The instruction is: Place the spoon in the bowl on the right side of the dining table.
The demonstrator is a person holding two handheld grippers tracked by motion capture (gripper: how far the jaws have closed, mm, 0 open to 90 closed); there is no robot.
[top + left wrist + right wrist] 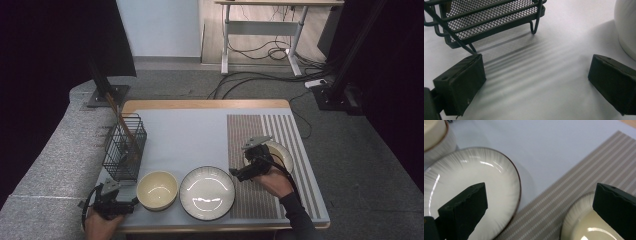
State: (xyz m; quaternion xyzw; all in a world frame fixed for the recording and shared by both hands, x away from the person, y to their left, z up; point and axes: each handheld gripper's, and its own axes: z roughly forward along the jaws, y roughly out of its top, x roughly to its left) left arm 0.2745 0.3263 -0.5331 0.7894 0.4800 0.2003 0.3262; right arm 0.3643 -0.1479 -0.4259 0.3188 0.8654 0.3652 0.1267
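My left gripper (117, 199) rests low at the table's front left corner, open, with bare mat between its jaws (536, 66). A cream bowl (157, 190) stands just to its right, and its white wall (627, 27) edges the left gripper view. My right gripper (243, 171) hovers open (540, 191) over the border between a round white plate (207, 192) (474, 177) and a small cream dish (278, 152) (584, 225). One jaw hangs above the plate, the other above the dish. Nothing is held.
A black wire basket (124, 147) (486, 20) holding wooden utensils stands at the left, just ahead of the left gripper. A striped placemat (260, 132) (584, 177) covers the right part of the pale mat (190, 135). A grey padded surface (55, 165) borders the table's left side.
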